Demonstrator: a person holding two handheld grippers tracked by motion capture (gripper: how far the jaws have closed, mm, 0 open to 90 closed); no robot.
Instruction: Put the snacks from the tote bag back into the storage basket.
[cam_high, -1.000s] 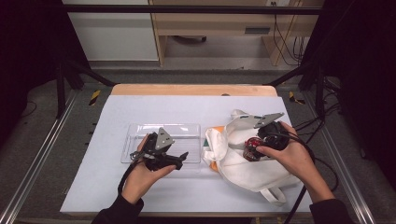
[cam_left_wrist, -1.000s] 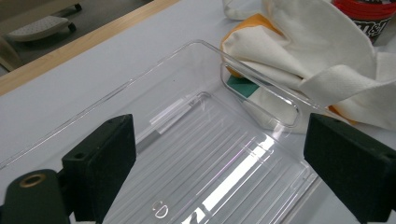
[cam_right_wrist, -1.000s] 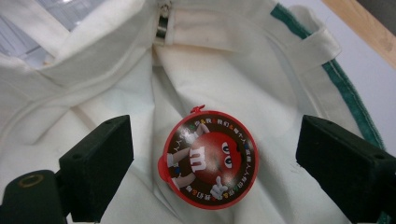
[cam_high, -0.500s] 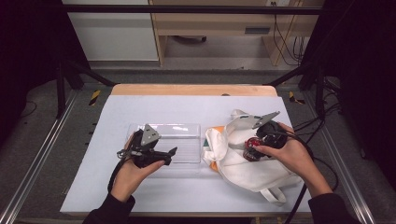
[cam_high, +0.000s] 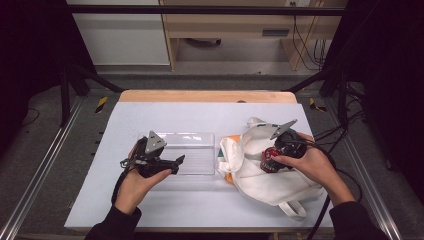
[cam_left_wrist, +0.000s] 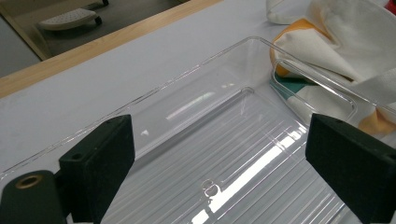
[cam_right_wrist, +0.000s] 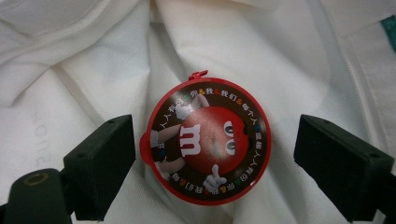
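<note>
A round red container (cam_right_wrist: 208, 140) with a cartoon candy figure on its lid lies on a crumpled white tote bag (cam_right_wrist: 84, 70). My right gripper (cam_right_wrist: 215, 154) is open, one jaw on each side of the lid, the left jaw close to its rim. From above, the right gripper (cam_high: 274, 156) points down at the red container (cam_high: 267, 162) on the bag (cam_high: 280, 182). My left gripper (cam_left_wrist: 224, 158) is open and holds nothing, hovering over a clear plastic tray (cam_left_wrist: 187, 74). In the high view the left gripper (cam_high: 177, 164) sits at the left part of the tray (cam_high: 192, 137).
The tray's right end touches the bag (cam_left_wrist: 336, 42), which shows orange and green patches. A white mat (cam_high: 200, 112) covers the table, with a wooden edge (cam_high: 205, 96) at the back. Cables (cam_high: 345, 170) trail off the right side.
My left gripper has slid leftward along the tray, still open. The right gripper has stayed over the red container.
</note>
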